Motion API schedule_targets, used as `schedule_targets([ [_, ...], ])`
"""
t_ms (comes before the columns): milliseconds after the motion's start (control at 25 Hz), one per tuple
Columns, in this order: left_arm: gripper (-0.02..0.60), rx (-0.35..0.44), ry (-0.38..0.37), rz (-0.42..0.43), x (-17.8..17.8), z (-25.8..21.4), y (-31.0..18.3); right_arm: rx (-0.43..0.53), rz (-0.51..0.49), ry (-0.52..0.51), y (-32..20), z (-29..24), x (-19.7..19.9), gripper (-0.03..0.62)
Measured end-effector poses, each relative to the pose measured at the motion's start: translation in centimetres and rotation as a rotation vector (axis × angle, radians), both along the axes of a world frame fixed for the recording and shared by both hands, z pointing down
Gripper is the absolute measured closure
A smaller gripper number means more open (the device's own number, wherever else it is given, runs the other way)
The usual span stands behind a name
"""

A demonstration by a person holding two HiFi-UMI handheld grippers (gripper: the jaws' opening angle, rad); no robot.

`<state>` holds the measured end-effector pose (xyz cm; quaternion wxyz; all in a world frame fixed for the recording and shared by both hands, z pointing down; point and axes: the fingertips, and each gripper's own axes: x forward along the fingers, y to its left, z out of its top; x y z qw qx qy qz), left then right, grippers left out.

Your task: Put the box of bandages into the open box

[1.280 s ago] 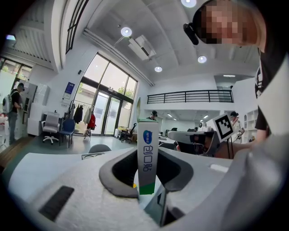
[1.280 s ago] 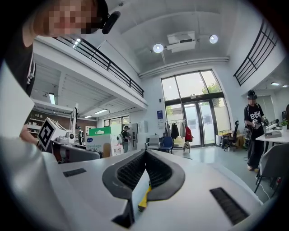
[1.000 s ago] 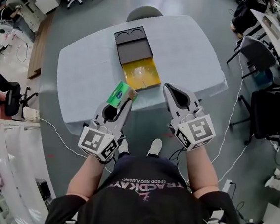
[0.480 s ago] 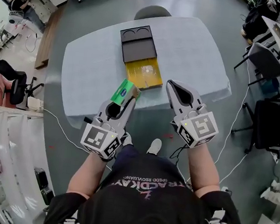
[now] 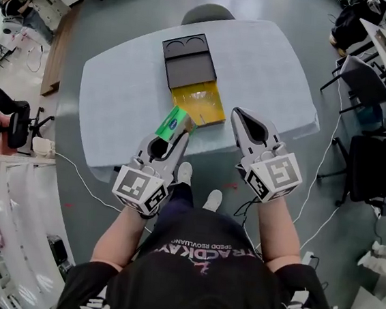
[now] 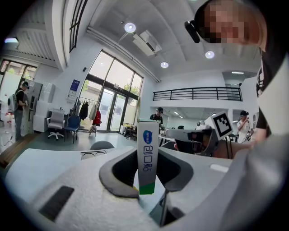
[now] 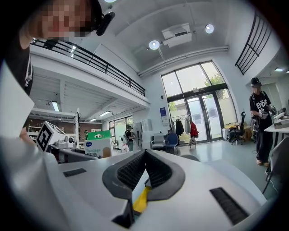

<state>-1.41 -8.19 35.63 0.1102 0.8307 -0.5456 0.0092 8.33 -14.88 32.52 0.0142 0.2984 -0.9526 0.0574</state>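
The bandage box (image 5: 172,123), green and white, stands upright between the jaws of my left gripper (image 5: 174,139), which is shut on it. It hangs over the near edge of the pale blue table (image 5: 120,95), just left of the open box (image 5: 200,103), whose yellow inside faces up and whose black lid (image 5: 187,60) lies behind it. In the left gripper view the bandage box (image 6: 147,153) fills the gap between the pads. My right gripper (image 5: 241,115) hovers to the right of the open box, shut and empty; its pads (image 7: 135,169) meet at the tips.
A grey chair (image 5: 208,12) stands at the table's far side. Office chairs (image 5: 360,80) and desks crowd the right, with cables (image 5: 321,164) on the floor. The person's shoes (image 5: 212,200) show below the table's near edge.
Both grippers have moved a little forward toward the table and the open box. The bandage box stays held in the left gripper; the right stays shut.
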Motion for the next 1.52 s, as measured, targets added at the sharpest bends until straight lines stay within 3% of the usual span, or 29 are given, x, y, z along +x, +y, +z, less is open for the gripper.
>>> schedule_targets([
  [600,0.48,-0.133,0.018,0.095,-3.3,6.9,-8.8,-0.07,0.113,0.048,-7.0,4.7,-3.3,0.585],
  [840,0.48,-0.231,0.029,0.125,-4.1,11.2,-11.2,-0.106,0.129,0.075,-8.7,6.8,-4.3,0.585],
  [1120,0.48,-0.365,0.099,0.147,-4.6,16.4,-12.6,-0.163,0.161,0.104,-9.8,9.6,-4.6,0.585],
  [1520,0.48,-0.495,0.117,0.182,-4.6,22.6,-14.4,-0.219,0.209,0.141,-10.6,12.8,-4.5,0.585],
])
